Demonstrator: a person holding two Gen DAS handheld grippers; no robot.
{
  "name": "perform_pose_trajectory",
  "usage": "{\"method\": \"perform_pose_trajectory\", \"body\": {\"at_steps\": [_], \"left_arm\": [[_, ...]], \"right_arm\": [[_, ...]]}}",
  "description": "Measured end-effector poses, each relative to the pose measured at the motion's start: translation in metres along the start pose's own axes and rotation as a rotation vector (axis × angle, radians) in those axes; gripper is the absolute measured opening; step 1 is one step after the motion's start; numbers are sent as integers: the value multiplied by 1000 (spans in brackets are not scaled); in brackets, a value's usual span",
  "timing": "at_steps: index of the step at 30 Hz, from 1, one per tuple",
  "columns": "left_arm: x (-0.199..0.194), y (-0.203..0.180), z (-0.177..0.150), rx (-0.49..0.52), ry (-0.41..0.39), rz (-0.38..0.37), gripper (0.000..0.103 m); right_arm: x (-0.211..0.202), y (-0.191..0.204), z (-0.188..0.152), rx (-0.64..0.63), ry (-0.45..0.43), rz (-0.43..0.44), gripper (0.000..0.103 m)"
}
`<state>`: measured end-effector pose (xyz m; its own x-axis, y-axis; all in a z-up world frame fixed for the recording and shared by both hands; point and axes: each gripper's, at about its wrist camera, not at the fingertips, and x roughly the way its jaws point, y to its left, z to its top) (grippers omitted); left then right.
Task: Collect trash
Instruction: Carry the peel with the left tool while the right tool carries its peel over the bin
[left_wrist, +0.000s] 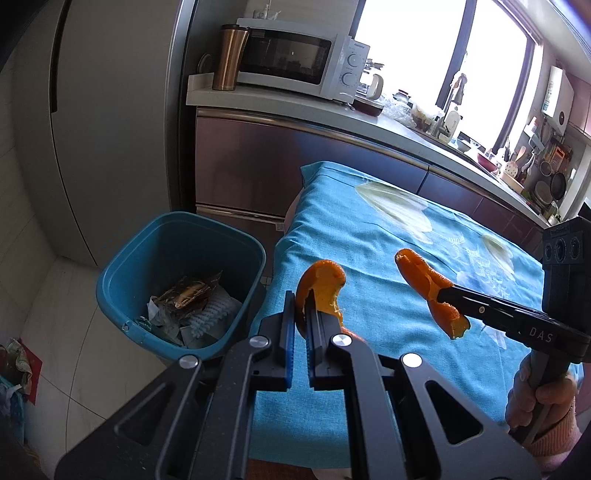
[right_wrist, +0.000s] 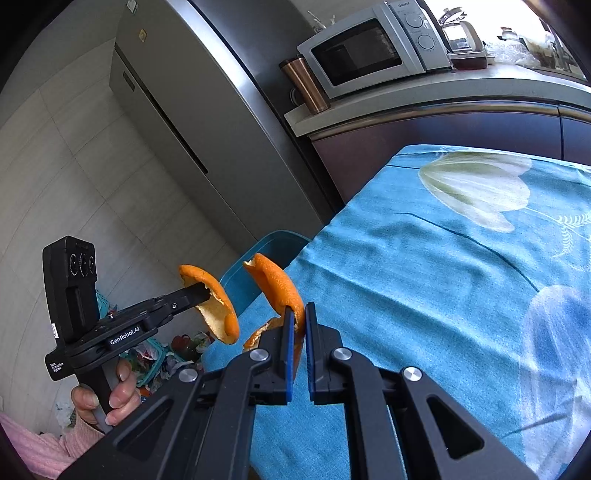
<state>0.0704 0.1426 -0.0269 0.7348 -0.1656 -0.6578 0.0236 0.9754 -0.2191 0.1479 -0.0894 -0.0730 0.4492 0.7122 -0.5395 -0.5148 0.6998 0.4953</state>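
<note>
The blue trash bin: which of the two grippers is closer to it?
Left. The left gripper, holding an orange peel, is at the table edge right beside the blue trash bin. The right gripper, with its own peel, is farther over the tablecloth.

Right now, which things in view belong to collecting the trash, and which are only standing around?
Belong to the job:
- curled orange peel piece held in the left tool
- long orange peel strip held in the right tool
- blue plastic trash bin, already holding wrappers

Only standing around:
- white microwave oven
- copper-coloured metal tumbler
- blue flowered tablecloth
</note>
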Motion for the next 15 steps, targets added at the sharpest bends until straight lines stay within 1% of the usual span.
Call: {"method": "perform_pose_trajectory", "body": {"at_steps": [15], "left_arm": [[-6, 24, 6, -25, -20, 35, 5]], "right_arm": [[21, 17, 6, -28, 22, 32, 5]]}}
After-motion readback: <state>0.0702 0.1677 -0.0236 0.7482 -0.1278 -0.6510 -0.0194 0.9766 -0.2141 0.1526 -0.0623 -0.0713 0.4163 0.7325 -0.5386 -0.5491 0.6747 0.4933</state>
